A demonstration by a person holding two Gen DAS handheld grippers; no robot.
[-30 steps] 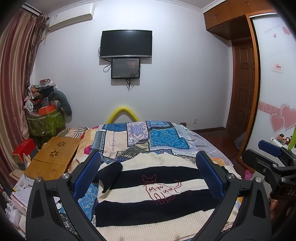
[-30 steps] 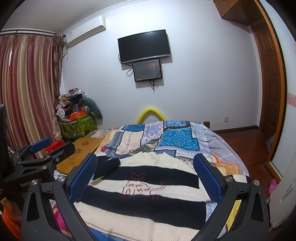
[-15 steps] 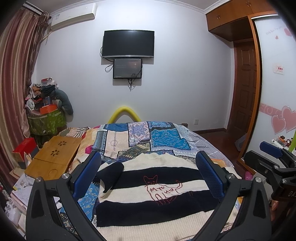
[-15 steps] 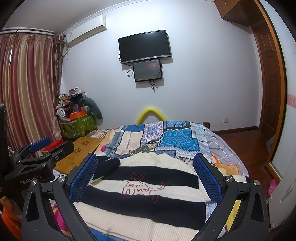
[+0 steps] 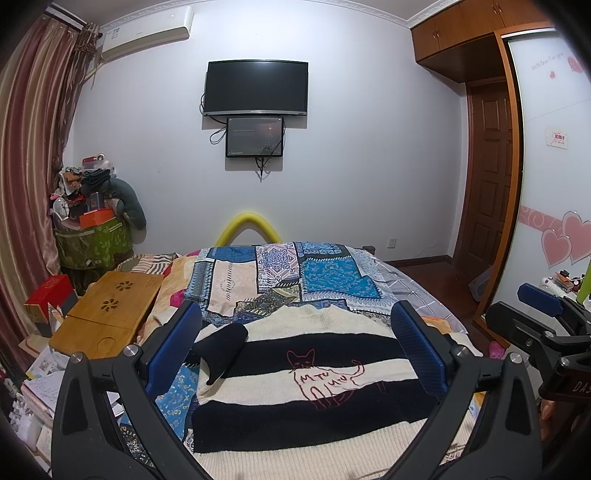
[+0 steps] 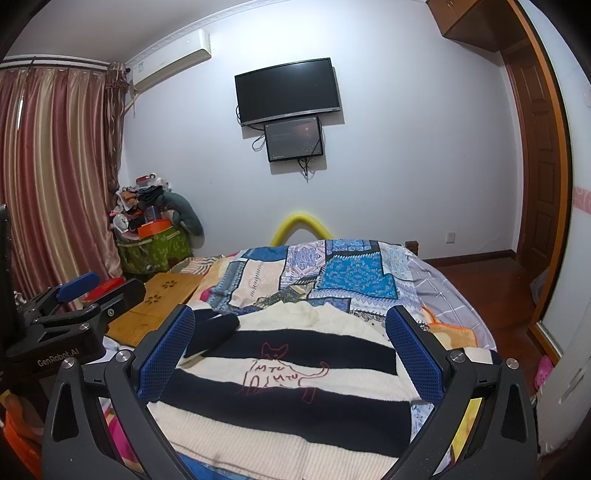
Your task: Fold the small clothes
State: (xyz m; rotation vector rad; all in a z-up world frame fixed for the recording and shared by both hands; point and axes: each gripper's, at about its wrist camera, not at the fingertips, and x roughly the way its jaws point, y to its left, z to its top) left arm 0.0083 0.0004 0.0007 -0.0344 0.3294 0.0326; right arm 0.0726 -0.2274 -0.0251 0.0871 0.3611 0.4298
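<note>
Left wrist view: the left gripper (image 5: 295, 347) hangs spread wide, holding nothing, framing the cream-and-black striped knit sweater (image 5: 306, 384) laid flat at lower centre (ready for folding).

Right wrist view: the right gripper (image 6: 291, 350) likewise gapes over the sweater, empty.

We note a patchwork quilt (image 5: 280, 275) spread over the bed. Wall ahead: black TV (image 5: 256, 88), smaller screen (image 5: 255, 137) just beneath it. Air conditioner (image 5: 146, 31) high left, striped curtain (image 6: 55, 166) beside it. Wooden lap tray (image 5: 107, 314) left of the bed; yellow foam tube (image 5: 248, 225) behind it.
</note>
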